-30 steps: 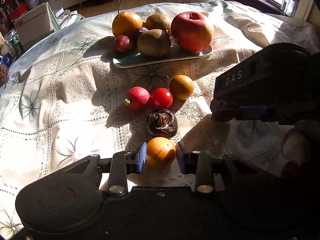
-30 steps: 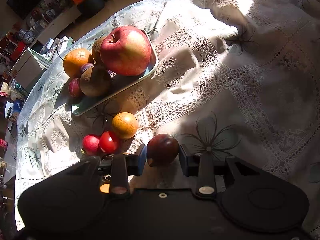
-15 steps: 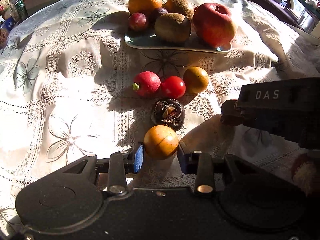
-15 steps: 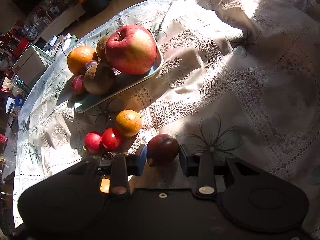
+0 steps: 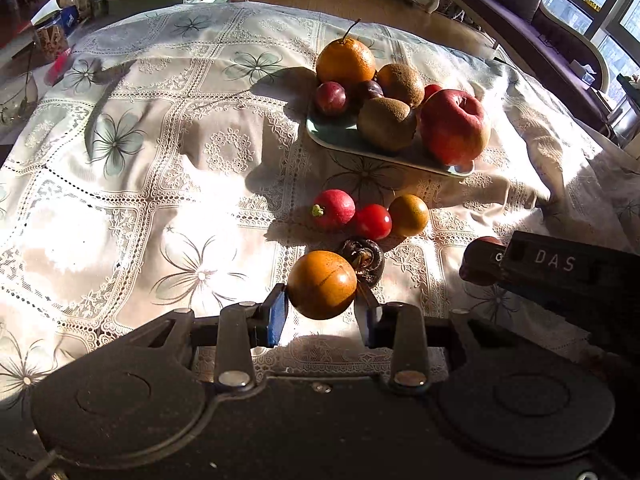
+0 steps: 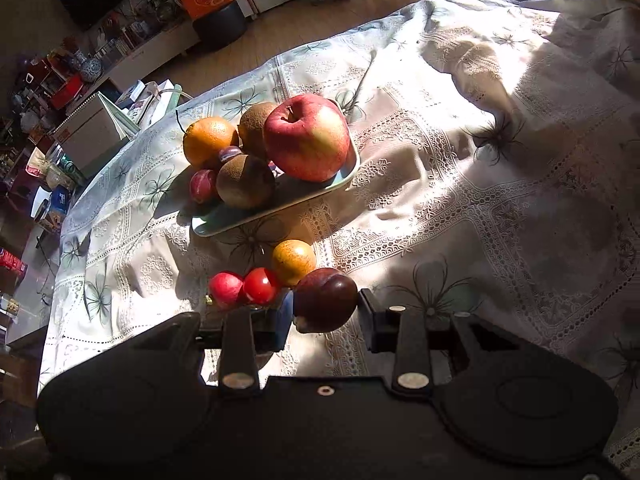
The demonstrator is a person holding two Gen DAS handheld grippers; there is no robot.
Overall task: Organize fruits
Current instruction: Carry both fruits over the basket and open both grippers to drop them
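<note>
My left gripper [image 5: 322, 312] is shut on a small orange fruit [image 5: 322, 285], held above the lace tablecloth. My right gripper [image 6: 325, 312] is shut on a dark red plum [image 6: 325, 299]; its black body also shows at the right of the left wrist view. A pale green tray [image 5: 348, 140] [image 6: 256, 216] holds a big red apple [image 5: 454, 126] [image 6: 306, 142], two kiwis, an orange and small plums. Loose on the cloth in front of the tray lie a red radish-like fruit [image 5: 334, 208], a red tomato [image 5: 374, 222], a small orange [image 5: 409, 215] and a dark shrivelled fruit [image 5: 362, 258].
The white lace tablecloth [image 5: 140, 184] is creased in folds to the right of the tray [image 6: 460, 80]. Boxes, jars and clutter stand beyond the table's far left edge [image 5: 64, 20]. A sofa [image 5: 552, 12] sits behind the table.
My left gripper has risen and pulled back with the orange fruit, so the tray looks farther away. The right gripper has lifted its plum slightly toward the tray.
</note>
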